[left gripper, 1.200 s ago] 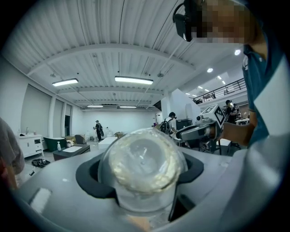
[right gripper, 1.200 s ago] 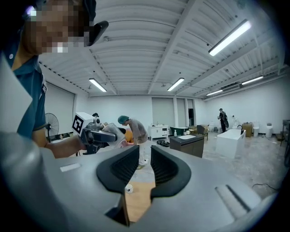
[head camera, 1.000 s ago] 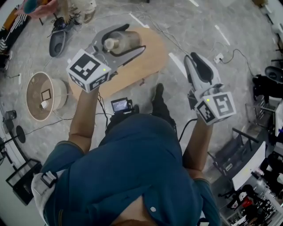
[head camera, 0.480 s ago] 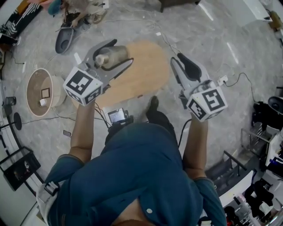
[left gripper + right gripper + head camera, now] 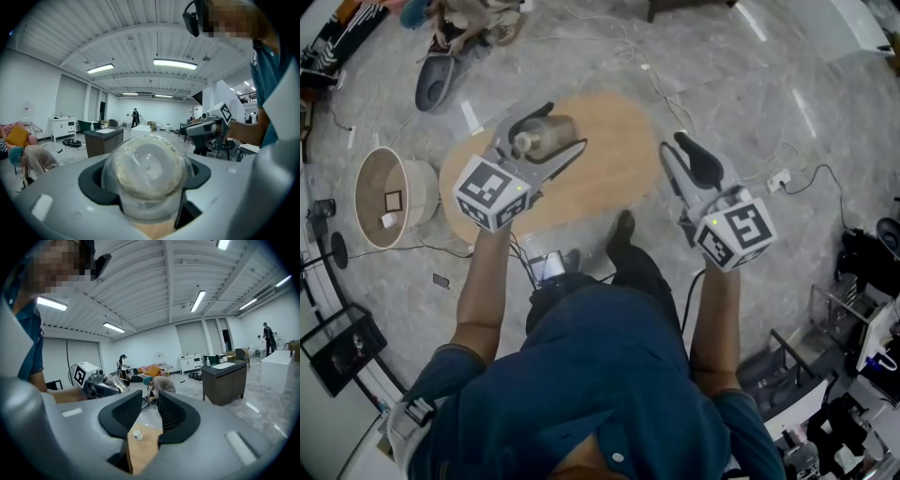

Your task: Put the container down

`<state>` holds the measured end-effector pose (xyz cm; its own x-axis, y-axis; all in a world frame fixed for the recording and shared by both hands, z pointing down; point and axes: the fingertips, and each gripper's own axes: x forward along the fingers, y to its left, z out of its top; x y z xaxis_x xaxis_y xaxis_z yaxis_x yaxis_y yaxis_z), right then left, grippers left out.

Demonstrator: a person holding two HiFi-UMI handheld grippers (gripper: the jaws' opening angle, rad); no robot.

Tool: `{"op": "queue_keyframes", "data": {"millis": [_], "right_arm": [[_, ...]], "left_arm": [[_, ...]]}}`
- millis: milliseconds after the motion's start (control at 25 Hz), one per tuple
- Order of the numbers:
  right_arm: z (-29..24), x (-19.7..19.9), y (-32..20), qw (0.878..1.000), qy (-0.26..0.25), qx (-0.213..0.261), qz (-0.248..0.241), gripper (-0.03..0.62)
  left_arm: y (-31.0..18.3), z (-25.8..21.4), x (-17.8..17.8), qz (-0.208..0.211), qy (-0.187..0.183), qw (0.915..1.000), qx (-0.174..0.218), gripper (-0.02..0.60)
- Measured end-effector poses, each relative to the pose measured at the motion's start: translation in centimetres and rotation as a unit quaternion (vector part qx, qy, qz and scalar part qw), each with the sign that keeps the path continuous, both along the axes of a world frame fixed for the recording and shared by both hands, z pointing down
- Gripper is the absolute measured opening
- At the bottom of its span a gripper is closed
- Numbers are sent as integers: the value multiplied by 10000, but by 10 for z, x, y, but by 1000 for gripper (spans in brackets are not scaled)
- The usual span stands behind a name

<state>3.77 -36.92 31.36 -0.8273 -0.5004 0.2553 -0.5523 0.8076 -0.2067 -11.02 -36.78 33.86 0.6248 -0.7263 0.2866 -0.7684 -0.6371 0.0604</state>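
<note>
container point(image 5: 546, 137) in my left gripper point(image 5: 562, 127): see-through but cloudy, off-white crust round the end
left gripper: light grey, black pads point(image 5: 93, 180)
right gripper point(image 5: 672, 143): same grey and black
cubes point(image 5: 492, 192) on both: white, black square markers
table point(image 5: 609, 159) under them: pale wood
floor point(image 5: 750, 112) past it: grey, marbled
my shirt point(image 5: 591, 375): teal blue

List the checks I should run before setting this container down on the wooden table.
1. Left gripper clamps the container: ok.
2. Container is over the wooden table: ok.
3. Height above the tabletop: cannot tell.
4. Right gripper empty, jaws slightly apart, off to the side: ok.
5. Small white object on the table clear of the landing spot: cannot tell.
</note>
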Motion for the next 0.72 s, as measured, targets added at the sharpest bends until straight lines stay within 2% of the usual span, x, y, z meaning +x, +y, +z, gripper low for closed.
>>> {"op": "queue_keyframes", "data": {"millis": [320,720], "right_arm": [[63,16,-22,9986,79,-515,125,92],[121,25,-23,9955,122,-919,173,92]], "left_arm": [[-37,85,16,48,-4,9987,-504,333],[-61,194,33,30,-72,9930,-1179,334]]}}
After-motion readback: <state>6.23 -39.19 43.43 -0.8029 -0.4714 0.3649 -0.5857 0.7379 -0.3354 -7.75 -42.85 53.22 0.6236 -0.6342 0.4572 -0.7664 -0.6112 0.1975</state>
